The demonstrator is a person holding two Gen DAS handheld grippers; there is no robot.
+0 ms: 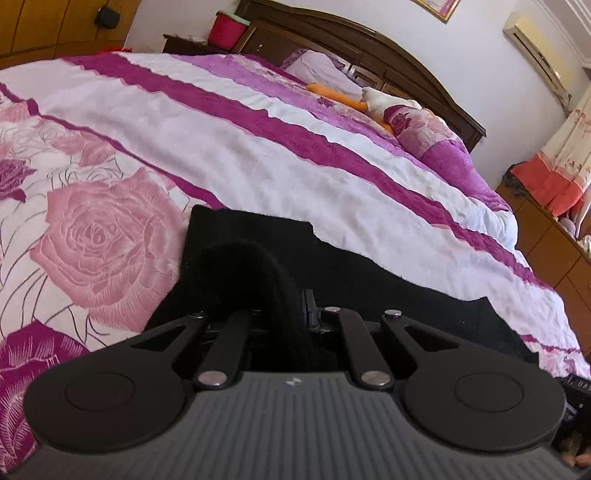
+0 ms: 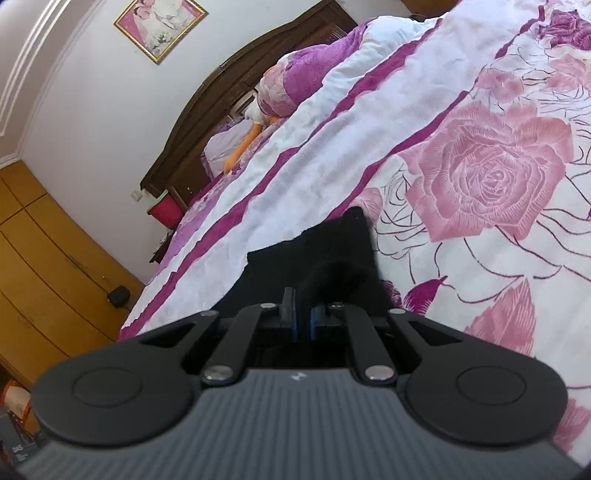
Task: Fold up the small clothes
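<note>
A small black garment lies on the rose-patterned bedspread, spreading to the right in the left wrist view. My left gripper is shut on a bunched fold of it, which rises as a dark hump just ahead of the jaws. In the right wrist view the same black garment runs forward from my right gripper, whose blue pads pinch a thin edge of the cloth. Both grippers sit low over the bed. The fingertips are mostly hidden by the black fabric.
The bed carries a purple and white striped quilt, with pillows and an orange toy by the dark wooden headboard. A red bin stands on a nightstand. Wooden wardrobes line one side.
</note>
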